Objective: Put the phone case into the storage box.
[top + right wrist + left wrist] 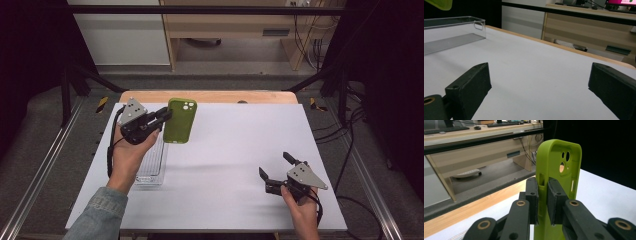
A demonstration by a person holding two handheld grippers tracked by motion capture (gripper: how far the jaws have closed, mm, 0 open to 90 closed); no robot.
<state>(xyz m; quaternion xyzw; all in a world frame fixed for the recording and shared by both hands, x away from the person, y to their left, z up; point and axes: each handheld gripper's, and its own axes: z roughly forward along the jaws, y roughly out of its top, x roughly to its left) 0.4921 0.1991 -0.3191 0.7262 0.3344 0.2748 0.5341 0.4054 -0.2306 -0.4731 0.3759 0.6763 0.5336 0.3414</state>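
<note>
**Green case lifted, tray beneath**

High view: left gripper [167, 115] clamped on the side edge of a lime-green soft plastic phone case [180, 120], held upright off the white table sheet [235, 150], camera cut-outs at the far end. Clear ribbed plastic tray [151, 167] lay under the left hand [131, 152], partly masked by it. Right gripper [278, 172] rested low near the near-right corner, jaws spread wide, nothing between them.

Left gripper view: both pads pinched one thin wall of the case [559, 167], grip near a side slot. Judged: pinch narrow, case likely to swivel; best kept upright, moved slowly, lowered flat into the tray before release. Lower end of case cut off by the frame.

Right gripper view: jaws well apart over bare sheet [536, 75]; tray [456, 27] at upper left, looked empty as far as seen, near end out of frame. Sliver of green [439, 3] at top corner, well above the tray.
</note>
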